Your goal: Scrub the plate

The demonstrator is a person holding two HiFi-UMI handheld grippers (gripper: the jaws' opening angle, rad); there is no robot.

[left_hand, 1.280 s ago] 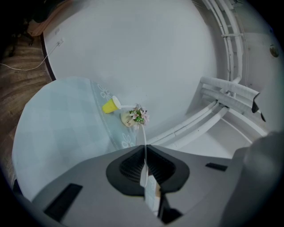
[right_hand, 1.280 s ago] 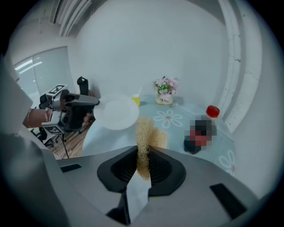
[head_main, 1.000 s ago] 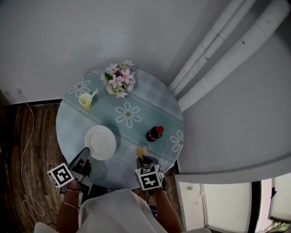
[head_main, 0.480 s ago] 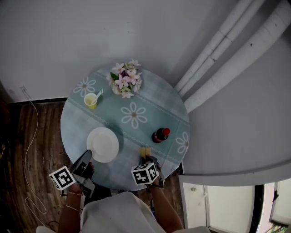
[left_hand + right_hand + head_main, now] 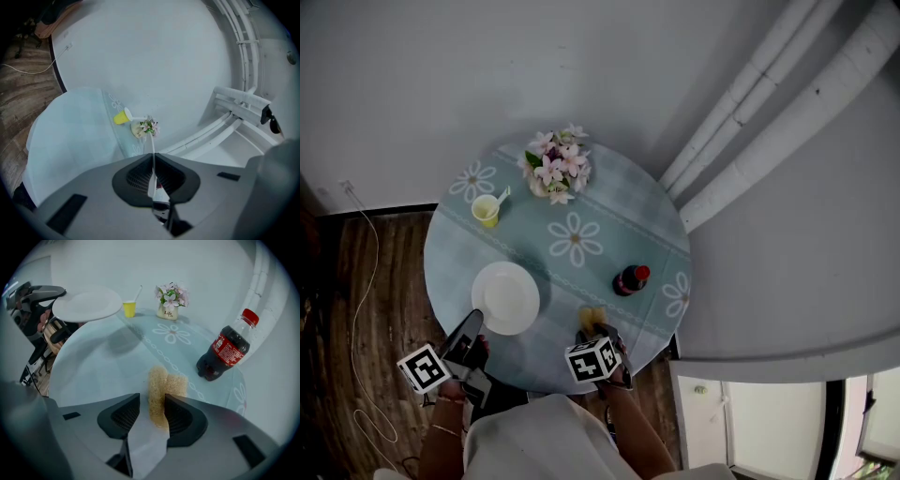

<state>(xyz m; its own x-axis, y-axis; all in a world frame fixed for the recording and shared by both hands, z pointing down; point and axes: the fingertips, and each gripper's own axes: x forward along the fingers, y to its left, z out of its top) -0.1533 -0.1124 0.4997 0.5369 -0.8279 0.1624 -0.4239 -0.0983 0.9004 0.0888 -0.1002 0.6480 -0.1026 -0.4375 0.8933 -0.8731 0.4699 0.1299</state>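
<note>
The right tool [image 5: 151, 404], its jaws just opened apart, straddles the yellow sponge [image 5: 164, 385] on the tabletop [image 5: 614, 220]; the left tool [image 5: 153, 158] clamps the white plate [image 5: 506, 297] by its rim, aloft. An off-centre close could fumble the sponge, and the rim-held plate could tilt.

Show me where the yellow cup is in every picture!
Head view: yellow cup left of centre, down-left of the flowers.
Left gripper view: yellow cup near the middle, just left of the flowers.
Right gripper view: yellow cup near the top, left of the flowers.
Shared landmark: the flowers, always right of the yellow cup.
</note>
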